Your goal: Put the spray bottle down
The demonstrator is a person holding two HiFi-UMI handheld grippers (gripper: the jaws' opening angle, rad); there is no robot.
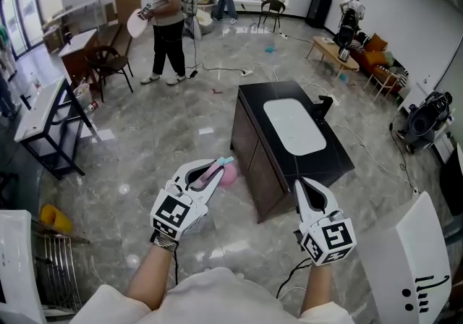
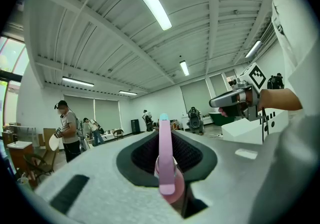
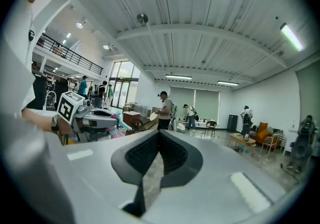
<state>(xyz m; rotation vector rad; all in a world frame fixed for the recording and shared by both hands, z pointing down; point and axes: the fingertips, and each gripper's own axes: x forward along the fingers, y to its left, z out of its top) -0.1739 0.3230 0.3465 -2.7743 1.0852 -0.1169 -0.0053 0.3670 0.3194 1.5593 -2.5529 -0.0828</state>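
Spray bottle (image 2: pixel 164 165), just one, pink
Clamped in left gripper (image 1: pixel 212 171); closed-up, empty jaws on right gripper (image 1: pixel 308 186). Two grippers.

spray bottle (image 2: pixel 165 160): smooth plastic | floor (image 1: pixel 166 134): glossy, stone-like tiles | cabinet top (image 1: pixel 331 158): smooth, slight sheen

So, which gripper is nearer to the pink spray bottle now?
Left. The left gripper holds the pink spray bottle between its jaws. The right gripper is apart from it, off to the right, by the black cabinet, with nothing between its jaws.
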